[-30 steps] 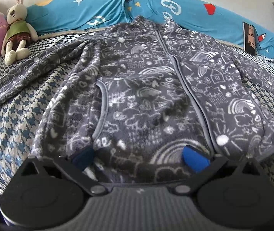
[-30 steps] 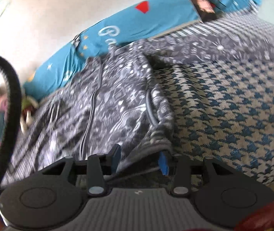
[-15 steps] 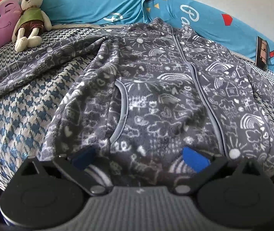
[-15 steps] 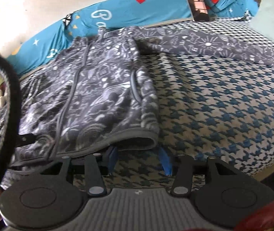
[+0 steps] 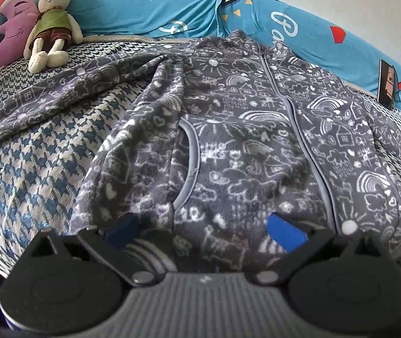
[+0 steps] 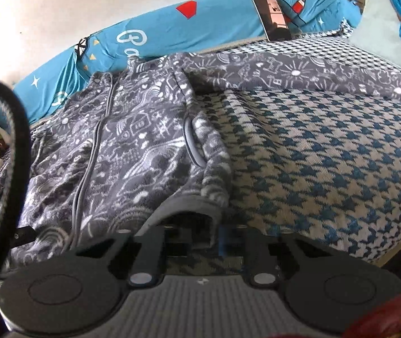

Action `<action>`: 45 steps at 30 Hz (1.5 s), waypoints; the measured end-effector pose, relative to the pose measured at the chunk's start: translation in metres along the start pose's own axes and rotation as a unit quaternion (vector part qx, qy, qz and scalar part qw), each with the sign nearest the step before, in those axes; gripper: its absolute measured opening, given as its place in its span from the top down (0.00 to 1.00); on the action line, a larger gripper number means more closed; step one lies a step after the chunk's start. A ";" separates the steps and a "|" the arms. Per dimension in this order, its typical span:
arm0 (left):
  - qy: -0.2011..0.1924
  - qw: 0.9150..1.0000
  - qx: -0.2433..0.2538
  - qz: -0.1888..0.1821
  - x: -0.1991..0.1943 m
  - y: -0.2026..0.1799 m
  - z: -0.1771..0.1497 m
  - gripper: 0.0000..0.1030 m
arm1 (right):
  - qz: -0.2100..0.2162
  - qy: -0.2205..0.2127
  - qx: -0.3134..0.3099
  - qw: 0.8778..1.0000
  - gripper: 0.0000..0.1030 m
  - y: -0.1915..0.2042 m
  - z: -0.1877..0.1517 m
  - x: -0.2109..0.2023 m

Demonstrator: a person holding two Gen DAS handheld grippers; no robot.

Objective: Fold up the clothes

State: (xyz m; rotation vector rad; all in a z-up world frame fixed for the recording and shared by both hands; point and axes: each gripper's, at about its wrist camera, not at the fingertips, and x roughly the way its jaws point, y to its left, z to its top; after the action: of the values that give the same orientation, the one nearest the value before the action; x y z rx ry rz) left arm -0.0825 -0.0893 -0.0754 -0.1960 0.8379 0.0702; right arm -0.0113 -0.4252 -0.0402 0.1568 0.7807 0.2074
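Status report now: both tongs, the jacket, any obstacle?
Left tongs open over hem. Right tongs at hem corner, grip unclear. Jacket flat, unfolded. Nothing in the way.

Only the blue bolster [image 5: 189,14] along the wall carries any lettering, white looping cursive that starts with what looks like "Pa" before the grey patterned jacket [image 5: 242,146] covers the rest, so no whole word can be read from here.
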 end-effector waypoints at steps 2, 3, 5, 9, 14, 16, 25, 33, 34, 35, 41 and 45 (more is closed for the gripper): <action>-0.002 1.000 -0.003 0.006 -0.001 0.002 0.001 0.00 | -0.010 -0.011 -0.003 1.000 0.95 -0.001 0.000 -0.005; -0.003 1.000 -0.005 0.011 -0.001 0.003 0.001 0.00 | -0.021 -0.020 -0.006 1.000 0.95 -0.001 0.001 -0.010; -0.004 1.000 -0.012 0.022 -0.001 0.007 0.002 0.00 | -0.040 -0.038 -0.011 0.998 0.96 -0.006 0.002 -0.022; -0.004 0.999 -0.025 0.035 -0.002 0.014 0.003 0.00 | -0.071 -0.033 -0.022 0.997 0.97 -0.011 0.000 -0.027; -0.008 0.998 -0.020 0.051 -0.003 0.014 0.002 0.00 | -0.084 -0.025 -0.027 0.996 0.98 -0.017 -0.001 -0.027; -0.005 0.998 -0.022 0.063 -0.004 0.016 0.002 0.00 | -0.086 -0.024 -0.032 0.995 0.98 -0.017 -0.002 -0.029; 0.015 0.993 -0.077 0.091 -0.004 0.046 0.004 0.00 | -0.071 -0.006 -0.023 0.997 0.97 -0.017 -0.006 -0.046; -0.006 0.995 -0.081 0.066 -0.017 0.038 0.019 0.00 | -0.037 -0.023 -0.023 0.999 0.93 -0.013 0.000 -0.069; -0.005 0.995 -0.080 0.059 -0.018 0.035 0.021 0.00 | -0.034 -0.027 -0.031 0.999 0.93 -0.010 0.003 -0.070; -0.005 0.995 -0.080 0.053 -0.018 0.031 0.024 0.00 | -0.029 -0.031 -0.036 0.998 0.92 -0.009 0.005 -0.070; 0.001 0.997 -0.082 0.016 -0.018 0.009 0.036 0.00 | 0.020 -0.032 -0.050 0.998 0.89 -0.005 0.020 -0.061; 0.010 0.997 -0.081 -0.009 -0.015 -0.011 0.045 0.00 | 0.059 -0.026 -0.063 0.996 0.88 0.000 0.034 -0.049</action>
State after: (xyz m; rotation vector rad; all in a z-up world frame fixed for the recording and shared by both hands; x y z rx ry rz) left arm -0.0583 -0.0905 -0.0335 -0.3568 0.8514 0.1202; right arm -0.0210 -0.4393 0.0174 0.0890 0.7041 0.3630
